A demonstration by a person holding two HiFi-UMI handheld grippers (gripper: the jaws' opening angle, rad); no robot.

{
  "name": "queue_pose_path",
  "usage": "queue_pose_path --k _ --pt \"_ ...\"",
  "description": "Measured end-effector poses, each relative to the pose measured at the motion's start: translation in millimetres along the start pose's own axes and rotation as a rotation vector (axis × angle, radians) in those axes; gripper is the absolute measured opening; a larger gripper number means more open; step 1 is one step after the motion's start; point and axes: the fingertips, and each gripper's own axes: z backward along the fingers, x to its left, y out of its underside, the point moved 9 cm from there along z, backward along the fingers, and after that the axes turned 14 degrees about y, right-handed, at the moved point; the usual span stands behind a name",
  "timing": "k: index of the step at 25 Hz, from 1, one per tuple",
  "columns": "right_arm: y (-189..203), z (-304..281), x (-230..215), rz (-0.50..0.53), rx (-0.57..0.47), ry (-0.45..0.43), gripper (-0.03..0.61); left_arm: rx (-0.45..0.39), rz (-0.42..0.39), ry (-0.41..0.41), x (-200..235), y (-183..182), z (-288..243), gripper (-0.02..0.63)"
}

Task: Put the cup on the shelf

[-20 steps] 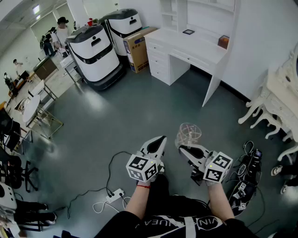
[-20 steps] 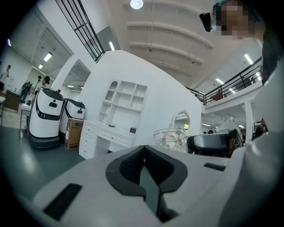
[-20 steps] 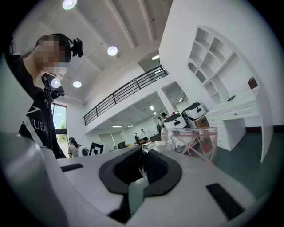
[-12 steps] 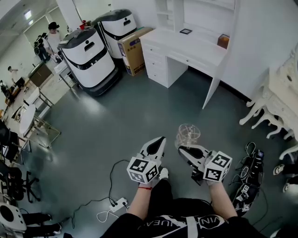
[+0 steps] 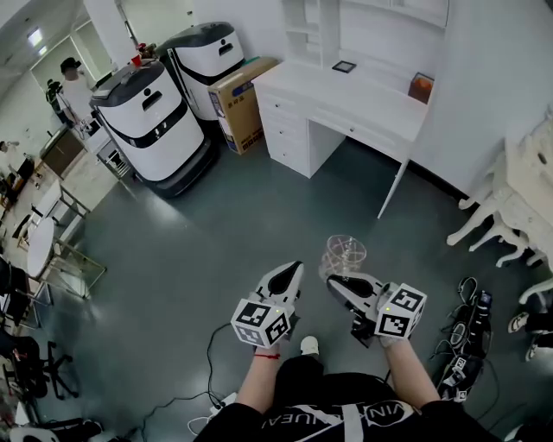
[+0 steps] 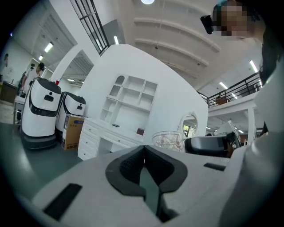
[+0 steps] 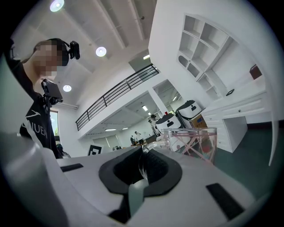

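A clear glass cup point(image 5: 345, 255) with a pink pattern hangs over the grey floor. My right gripper point(image 5: 333, 281) is shut on its handle. In the right gripper view the cup point(image 7: 191, 145) stands upright just past the jaws, and its handle is pinched where my right gripper point(image 7: 142, 153) closes. My left gripper point(image 5: 288, 273) is beside it on the left, shut and empty; its pads meet in the left gripper view point(image 6: 143, 148). The white shelf point(image 5: 313, 24) rises over a white desk point(image 5: 346, 86) far ahead, and the same shelf point(image 6: 131, 95) shows with open compartments.
Two large white-and-black robots point(image 5: 151, 116) and a cardboard box point(image 5: 238, 91) stand left of the desk. Ornate white furniture point(image 5: 518, 198) lines the right side. Cables and a power strip point(image 5: 462, 371) lie on the floor near my feet. A person point(image 5: 71, 86) stands far left.
The view has advanced a little toward the desk and shelf. Both grippers keep the same pose, and the cup stays in the right gripper.
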Motion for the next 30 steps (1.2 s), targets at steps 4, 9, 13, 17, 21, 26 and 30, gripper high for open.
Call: queue_pose_path --k 4,9,13,17,21,26,30 --pt "-9.4 -37.7 -12.7 0.000 0.007 -0.006 0.009 -0.001 -0.001 0.016 35.9 -9.4 -5.3 0.009" --pt "-21.1 -77.3 -22.6 -0.005 -0.028 -0.012 0.009 0.005 -0.020 0.012 73.4 -20.6 -6.6 0.009" --pt "-26.1 -96.9 -32.2 -0.036 -0.033 -0.019 0.009 -0.013 0.004 -0.016 96.9 -24.9 -9.4 0.009" --pt "-32.2 -116.9 -45.0 -0.059 -0.028 -0.020 0.009 -0.017 0.006 -0.024 116.1 -31.4 -15.2 0.009" --pt "-44.1 -144.3 -59.7 -0.041 -0.014 -0.034 0.009 -0.025 0.018 -0.042 143.0 -38.0 -26.2 0.009" --pt "-64.9 -184.7 -91.4 -0.020 0.014 -0.071 0.009 -0.034 0.021 -0.068 182.1 -50.9 -54.1 0.009" --pt "-86.4 -222.5 -111.7 -0.016 0.016 -0.092 0.009 -0.028 0.018 -0.076 218.8 -70.1 -72.2 0.009"
